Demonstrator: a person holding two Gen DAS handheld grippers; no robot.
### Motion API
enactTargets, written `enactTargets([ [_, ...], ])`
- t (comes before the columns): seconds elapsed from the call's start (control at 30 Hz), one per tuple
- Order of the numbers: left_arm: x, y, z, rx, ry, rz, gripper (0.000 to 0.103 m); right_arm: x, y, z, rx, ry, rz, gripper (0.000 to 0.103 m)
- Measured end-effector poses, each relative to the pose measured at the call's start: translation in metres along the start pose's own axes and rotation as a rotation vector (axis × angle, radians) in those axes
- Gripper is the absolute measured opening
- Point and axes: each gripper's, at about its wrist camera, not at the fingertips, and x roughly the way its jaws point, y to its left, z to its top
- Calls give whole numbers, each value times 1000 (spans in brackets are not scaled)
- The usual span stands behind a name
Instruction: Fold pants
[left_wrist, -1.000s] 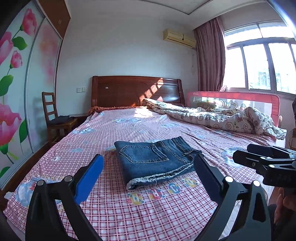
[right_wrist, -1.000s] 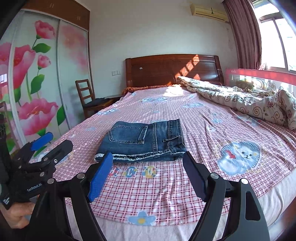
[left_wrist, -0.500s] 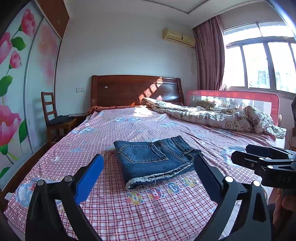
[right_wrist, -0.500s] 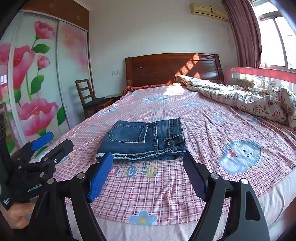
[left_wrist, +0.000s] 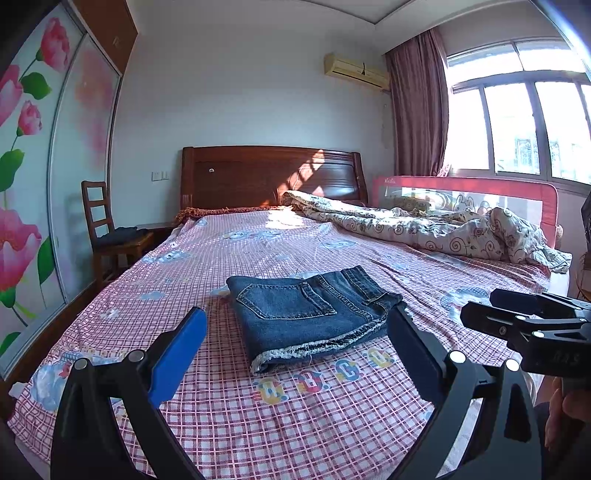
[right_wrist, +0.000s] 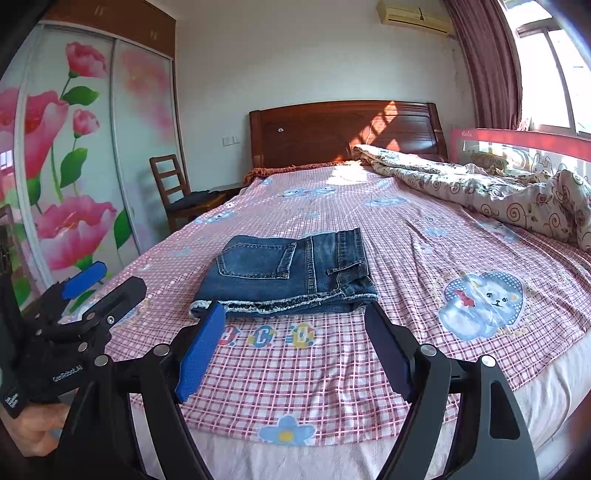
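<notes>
**A:** Where are the pants sitting for you?

**B:** I see the folded denim pants (right_wrist: 286, 275) flat on the checked bedsheet (right_wrist: 406, 236), just beyond my right gripper (right_wrist: 295, 345). Its jaws stand wide apart with nothing between them, and the frayed hem lies just past the fingertips without touching. From the left gripper (left_wrist: 295, 345) the pile sits ahead, between the two spread fingers; that one is parted and empty too.

**A:** Anything different from a second ago?

**B:** Nothing I can make out. Both grippers hover where they were, the pants have not shifted, and the jaw gaps look the same.

**A:** Texture, shape?

**B:** Dark blue denim folded into a thick rectangle, back pocket (right_wrist: 255, 258) up, pale fraying along the near edge. The sheet is pink-and-white plaid cotton with cartoon prints; a crumpled swirl-patterned quilt (right_wrist: 480, 184) lies along the far right side.
</notes>
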Motion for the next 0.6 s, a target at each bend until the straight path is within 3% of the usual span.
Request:
enactTargets([
  [0.6, 1, 0, -1, 4, 10, -1, 99, 0, 0, 1, 9, 3, 3, 77],
])
